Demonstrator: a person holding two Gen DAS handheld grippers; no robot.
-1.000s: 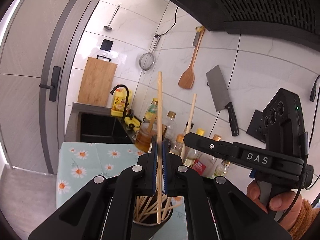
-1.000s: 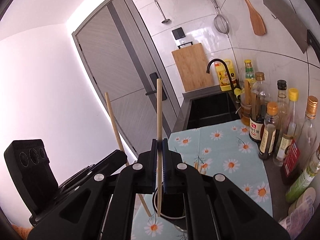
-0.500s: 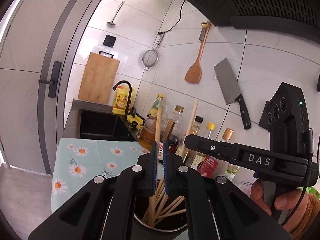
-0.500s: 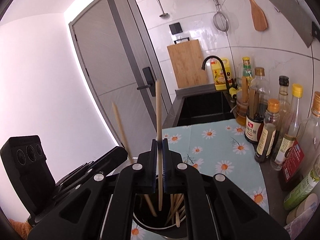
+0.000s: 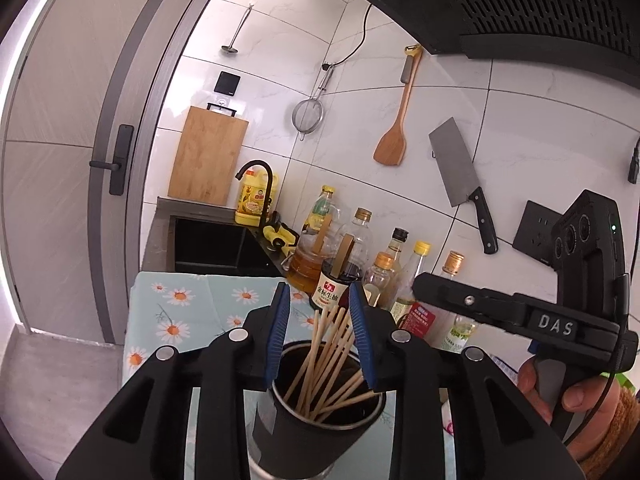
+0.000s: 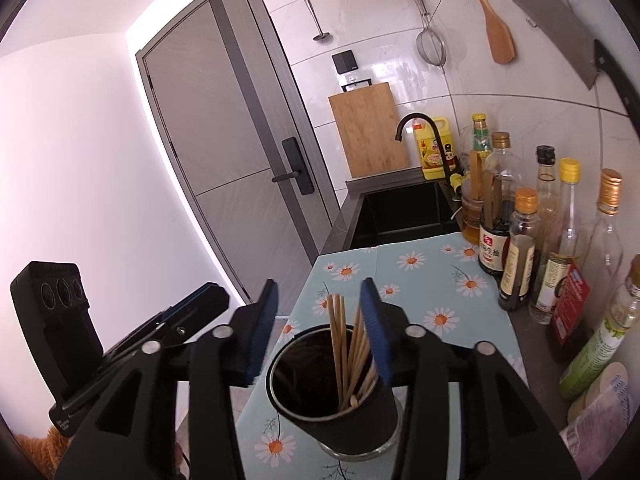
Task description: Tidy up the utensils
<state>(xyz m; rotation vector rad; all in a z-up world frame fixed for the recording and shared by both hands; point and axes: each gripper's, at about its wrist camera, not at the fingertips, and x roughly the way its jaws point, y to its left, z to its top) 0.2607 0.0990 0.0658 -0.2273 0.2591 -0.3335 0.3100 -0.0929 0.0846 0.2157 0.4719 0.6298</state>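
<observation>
A dark metal cup (image 5: pixel 320 436) holds several wooden chopsticks (image 5: pixel 326 354) and stands on the daisy-print cloth (image 5: pixel 180 312). My left gripper (image 5: pixel 320 312) is open and empty, its blue pads either side of the chopstick tops, just above the cup. In the right wrist view the same cup (image 6: pixel 340 420) with chopsticks (image 6: pixel 348 348) stands below my right gripper (image 6: pixel 318 308), which is open and empty too. Each gripper shows in the other's view: the right one (image 5: pixel 432 284) and the left one (image 6: pixel 216 296).
Several sauce and oil bottles (image 6: pixel 520 248) line the wall to the right of the cloth (image 6: pixel 420 280). A black sink (image 6: pixel 404 216) with a faucet lies beyond. A cleaver (image 5: pixel 460 176), a wooden spatula (image 5: pixel 394 136), a strainer and a cutting board (image 5: pixel 208 160) are on the wall.
Both grippers lowered toward the cup and opened. The chopstick each one held has dropped into the cup with the others.
</observation>
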